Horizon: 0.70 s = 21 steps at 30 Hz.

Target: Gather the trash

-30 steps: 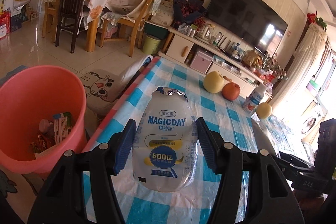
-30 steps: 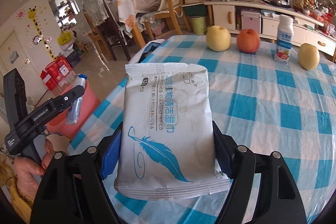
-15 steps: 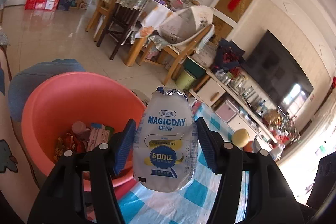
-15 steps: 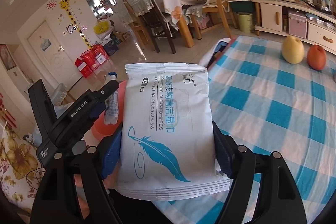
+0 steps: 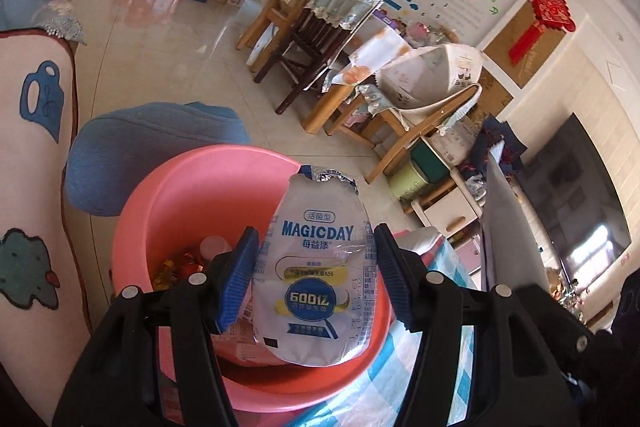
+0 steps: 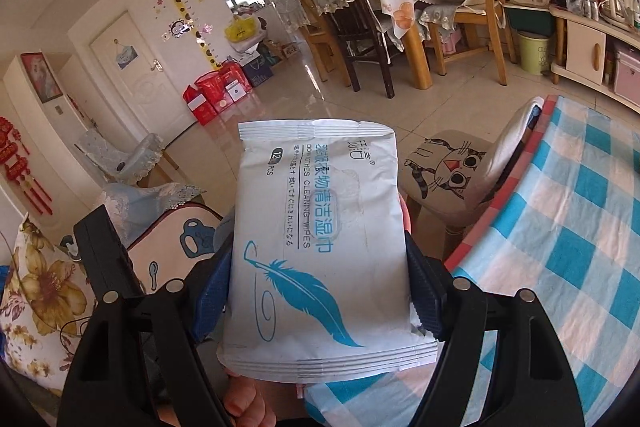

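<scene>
MAGICDAY bottle [image 5: 320, 279], crumpled plastic, clamped in left gripper [image 5: 316, 279]; "CLEANING WIPES" pack [image 6: 320, 251], flat, clamped in right gripper [image 6: 320, 291].

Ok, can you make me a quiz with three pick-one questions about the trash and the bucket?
1. Where is the bottle?
A. on the floor
B. above the bucket
C. on a chair

2. What colour is the bucket?
A. pink
B. green
C. black

3. What is happening to the wipes pack?
A. lying on the table
B. torn in half
C. held between the right gripper's fingers

Answers:
1 B, the left gripper holds the bottle with the bucket's opening right behind it.
2 A, its wall and rim are pink.
3 C, the blue fingers press on both its sides.
</scene>
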### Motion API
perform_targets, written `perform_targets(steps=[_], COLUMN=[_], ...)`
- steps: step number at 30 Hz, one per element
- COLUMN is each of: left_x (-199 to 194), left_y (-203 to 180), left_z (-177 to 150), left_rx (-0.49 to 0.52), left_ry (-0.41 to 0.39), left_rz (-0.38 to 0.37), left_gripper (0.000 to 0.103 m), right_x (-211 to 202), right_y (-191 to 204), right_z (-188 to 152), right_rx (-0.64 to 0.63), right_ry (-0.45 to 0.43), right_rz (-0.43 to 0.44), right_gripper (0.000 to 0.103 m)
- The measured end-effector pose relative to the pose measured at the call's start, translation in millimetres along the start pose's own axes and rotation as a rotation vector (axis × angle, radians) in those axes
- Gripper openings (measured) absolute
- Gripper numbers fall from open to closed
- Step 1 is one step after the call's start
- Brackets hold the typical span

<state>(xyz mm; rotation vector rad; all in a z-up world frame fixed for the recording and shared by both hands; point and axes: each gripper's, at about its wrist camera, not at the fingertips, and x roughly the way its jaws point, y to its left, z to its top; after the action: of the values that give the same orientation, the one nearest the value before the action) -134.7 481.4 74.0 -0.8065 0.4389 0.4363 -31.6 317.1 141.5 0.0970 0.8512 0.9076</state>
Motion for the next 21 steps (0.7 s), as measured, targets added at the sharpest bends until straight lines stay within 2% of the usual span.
perform_targets(steps=[6,8,10,15,19,21], left_x=[11.9,12.9,13.2,11.4,3.5,0.0], left_y=[11.7,11.4,11.5,5.0,-5.4,-11.9], left_z=[5.8,5.5,5.3,3.1,-2.7,-5.3], left_rx=[-0.008,-0.001,0.004,0.058,0.118,0.157], left_ry=[0.012,0.007,0.001,-0.009,-0.018,-0.027], left_rz=[0.05,0.068,0.075,0.097,0.111,0.115], left_gripper=[0.063,0.076,0.08,0.088,0.096,0.097], right_x=[36.5,38.8,34.5,13.1,-11.9,-24.4], right_y=[-3.4,-8.4,-13.5,-19.6,-24.9,-28.9], right_z=[13.3,13.2,11.9,4.5,-9.0,-16.8], right_rx=[0.016,0.047,0.063,0.035,-0.005,-0.017], right_ry=[0.029,0.014,-0.002,-0.03,-0.046,-0.054], right_rz=[-0.021,-0.006,-0.002,-0.084,-0.192,-0.237], right_gripper=[0.083,0.088,0.089,0.089,0.091,0.092])
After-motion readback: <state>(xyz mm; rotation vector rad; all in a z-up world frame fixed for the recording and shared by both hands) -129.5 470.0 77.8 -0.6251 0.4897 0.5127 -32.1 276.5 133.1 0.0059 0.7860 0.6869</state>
